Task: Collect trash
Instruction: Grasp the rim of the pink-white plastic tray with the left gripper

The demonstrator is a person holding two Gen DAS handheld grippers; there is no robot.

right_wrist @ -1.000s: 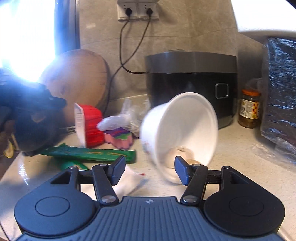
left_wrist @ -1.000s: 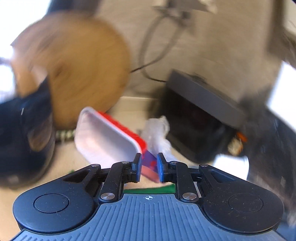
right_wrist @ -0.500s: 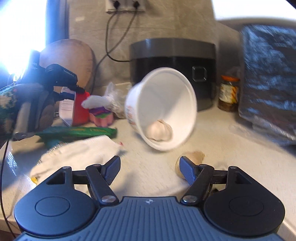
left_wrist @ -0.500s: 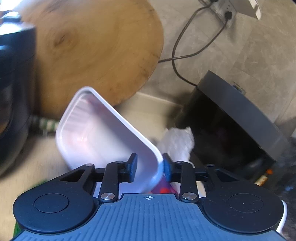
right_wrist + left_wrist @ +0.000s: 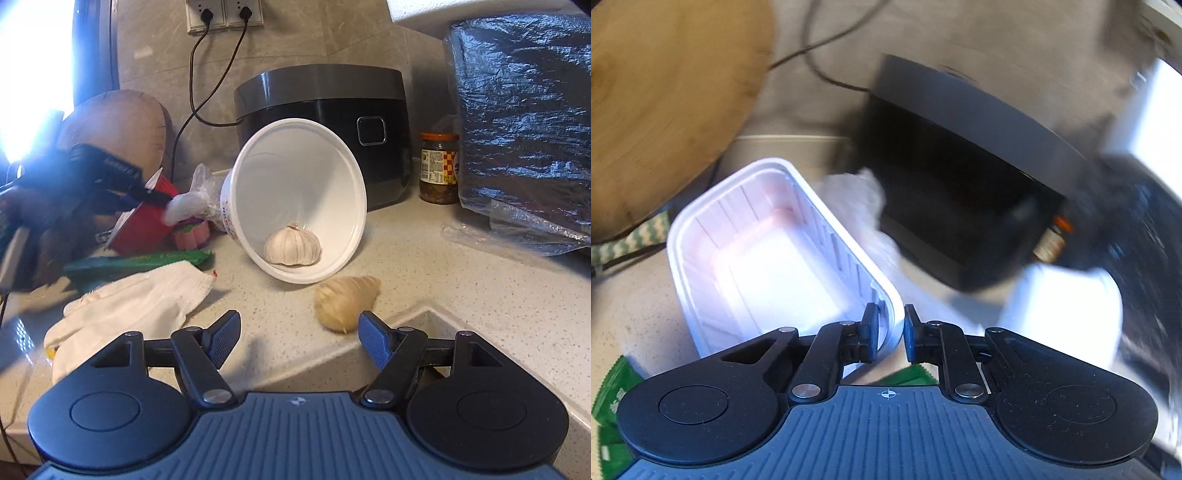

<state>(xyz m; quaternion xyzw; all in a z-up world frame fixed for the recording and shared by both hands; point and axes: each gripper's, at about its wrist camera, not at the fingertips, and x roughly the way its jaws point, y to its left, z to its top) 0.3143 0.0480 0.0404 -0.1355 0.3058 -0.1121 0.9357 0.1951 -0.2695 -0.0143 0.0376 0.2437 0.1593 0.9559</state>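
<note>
Left gripper [image 5: 890, 328] clamps the rim of the white tray [image 5: 768, 254], the tipped white bowl [image 5: 295, 199] lying to its right; right gripper [image 5: 297, 336] gapes wide, empty.

The rectangular tray [image 5: 768, 258] looked like thin, smooth white plastic with ribbed walls and a faint pink tint inside; its outside was glossy red. The round cutting board [image 5: 665, 103] was matt wood with visible grain. The rice cooker [image 5: 325, 122] had a glossy black plastic body under a satin grey lid. The tipped paper cup [image 5: 299, 199] was smooth and white inside. The glove [image 5: 136, 306] was rough white knitted cloth. The countertop [image 5: 461, 295] was speckled, polished stone. The black bag [image 5: 524, 122] was crinkled, shiny plastic film. The jar [image 5: 439, 170] was clear glass.
</note>
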